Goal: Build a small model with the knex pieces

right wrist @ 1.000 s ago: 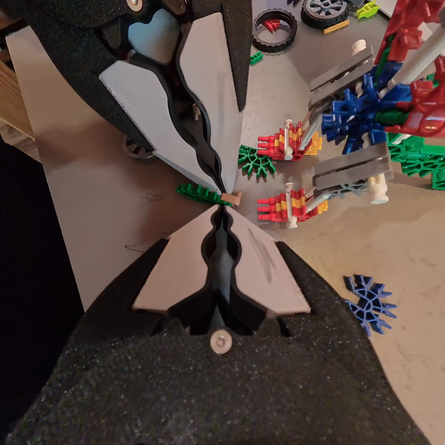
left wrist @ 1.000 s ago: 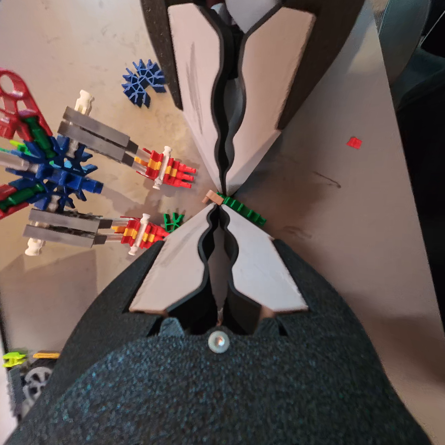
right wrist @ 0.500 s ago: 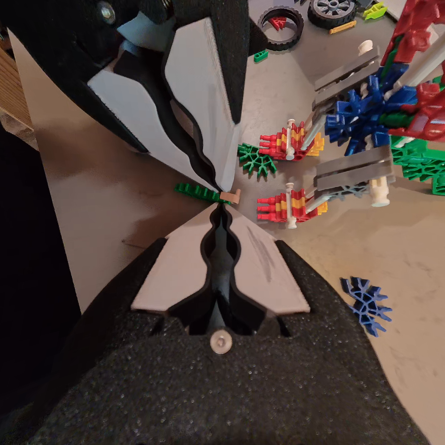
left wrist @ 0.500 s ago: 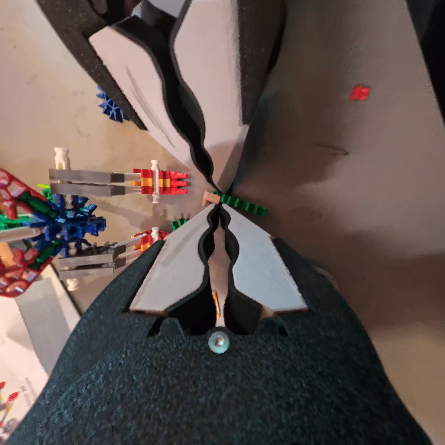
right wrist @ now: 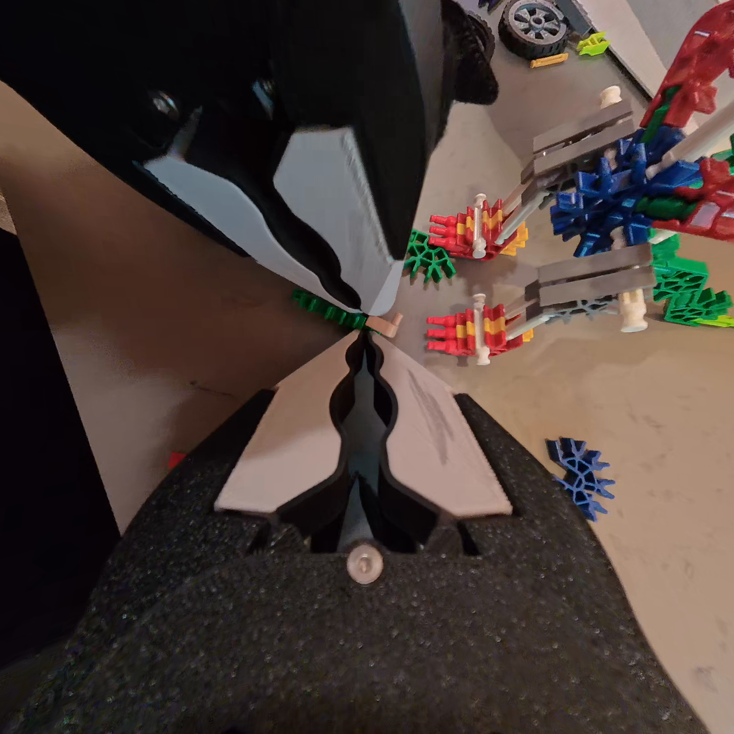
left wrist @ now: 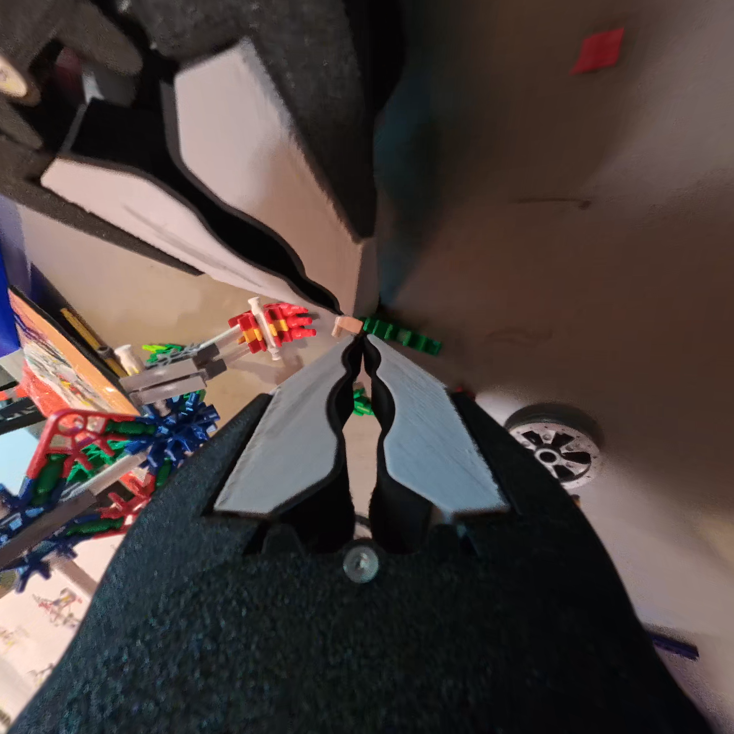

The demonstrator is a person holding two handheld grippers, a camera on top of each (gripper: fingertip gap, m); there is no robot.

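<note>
Your left claw [left wrist: 362,337]: fingers pressed together, tips pinching the joint of a tan clip [left wrist: 346,325] and a green toothed rod [left wrist: 401,339].
Your right claw [right wrist: 364,331]: likewise closed, gripping the same joint from the opposite side, tip to tip.
Nearby on the table [right wrist: 595,417]: red-and-yellow connector bundles [right wrist: 472,331], a green connector [right wrist: 431,260], a blue snowflake connector [right wrist: 582,476], a spoked wheel [left wrist: 556,447].

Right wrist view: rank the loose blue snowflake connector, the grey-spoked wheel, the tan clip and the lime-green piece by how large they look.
1. Grey-spoked wheel, though cut off by the top edge and farther away.
2. Blue snowflake connector, close to it in apparent size; nearness may flatter it.
3. Lime-green piece.
4. Tan clip, partly hidden by the fingertips.
</note>
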